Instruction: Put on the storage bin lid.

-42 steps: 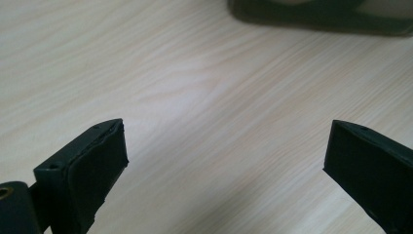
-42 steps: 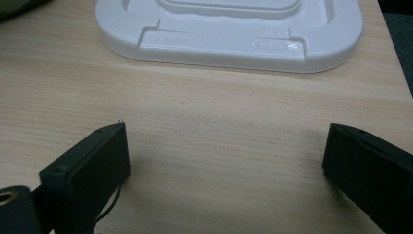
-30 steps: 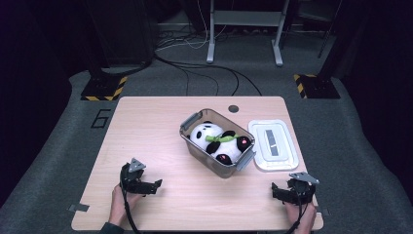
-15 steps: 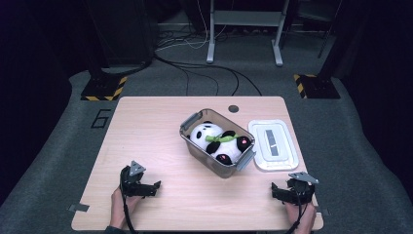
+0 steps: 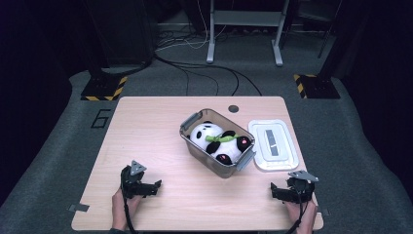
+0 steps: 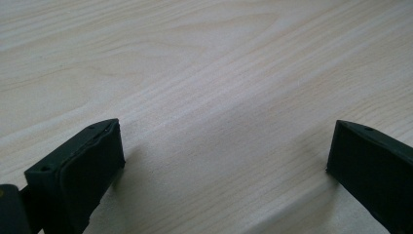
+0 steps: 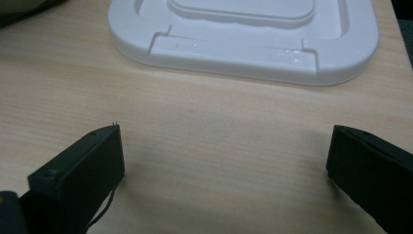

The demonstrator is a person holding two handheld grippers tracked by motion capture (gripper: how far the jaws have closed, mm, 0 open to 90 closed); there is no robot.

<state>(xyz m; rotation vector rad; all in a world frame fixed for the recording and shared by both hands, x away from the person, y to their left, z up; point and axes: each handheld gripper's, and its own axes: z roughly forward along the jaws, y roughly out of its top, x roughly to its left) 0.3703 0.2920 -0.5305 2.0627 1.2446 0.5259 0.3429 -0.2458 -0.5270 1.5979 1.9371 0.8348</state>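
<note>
Nothing's moved, both grippers [image 5: 157, 185] [image 5: 272, 191] sit spread near the lid [image 5: 272, 144], which could skid off when grabbed.

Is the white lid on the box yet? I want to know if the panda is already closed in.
No: the white lid lies flat on the table beside the open box, with the panda uncovered.

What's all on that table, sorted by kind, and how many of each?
Claws: 2, the left claw and the right claw
Clear tubs: 1, the tub
White lids: 1, the lid
Toy pandas: 1, the panda lying in the tub
Total: 5
</note>
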